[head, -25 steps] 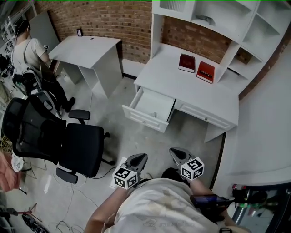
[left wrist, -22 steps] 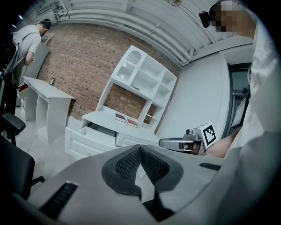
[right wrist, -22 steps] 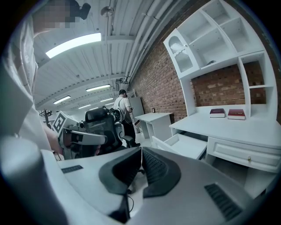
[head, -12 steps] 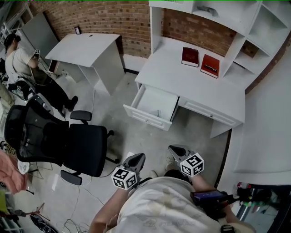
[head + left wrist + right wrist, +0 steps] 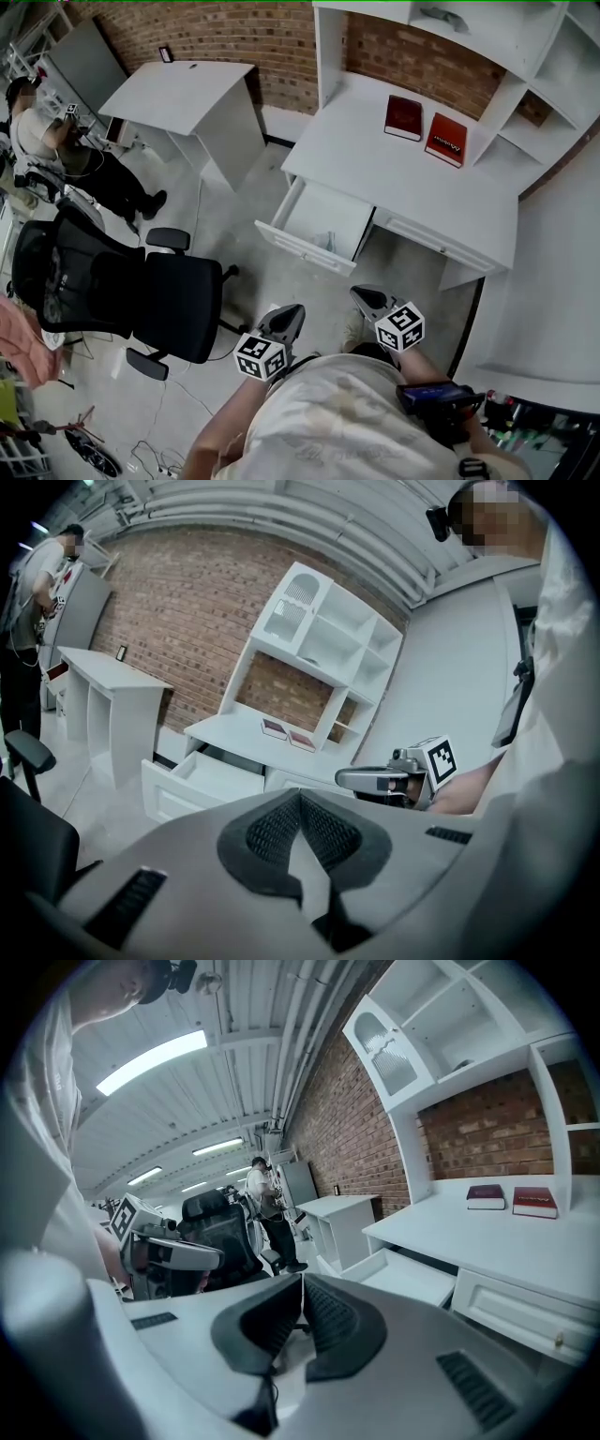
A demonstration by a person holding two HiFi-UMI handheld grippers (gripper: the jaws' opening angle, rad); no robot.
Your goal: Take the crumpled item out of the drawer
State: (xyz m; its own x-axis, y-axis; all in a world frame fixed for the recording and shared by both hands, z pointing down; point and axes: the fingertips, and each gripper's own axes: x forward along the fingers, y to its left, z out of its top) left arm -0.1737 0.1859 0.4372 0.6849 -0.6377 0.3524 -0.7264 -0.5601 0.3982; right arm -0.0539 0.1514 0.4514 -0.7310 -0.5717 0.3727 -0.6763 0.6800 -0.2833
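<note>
Both tools are held low in the head view, close to the person's body and well apart from the white counter point(image 5: 375, 164). The left tool point(image 5: 291, 312) is shown with its jaws pressed together, and nothing is gripped between them. The right tool point(image 5: 361, 293) is likewise closed on nothing — its dark pads are seen meeting at the tip in its own view. Both are pointed towards the top of the frame, at the counter.

The drawer point(image 5: 289, 246) is found at centre frame, standing open from the counter's lower-left edge. A small pale item point(image 5: 324, 242) is seen inside it, near the front wall and right of the middle — too small for its shape to be made out.

Two red books point(image 5: 404, 117) are laid side by side on the counter at upper right, just below the shelving. A black office chair point(image 5: 159, 300) is placed at the left of the frame, and a second white desk point(image 5: 183, 89) at the upper left against the brick wall. A person point(image 5: 37, 141) is seen at the far left edge.
</note>
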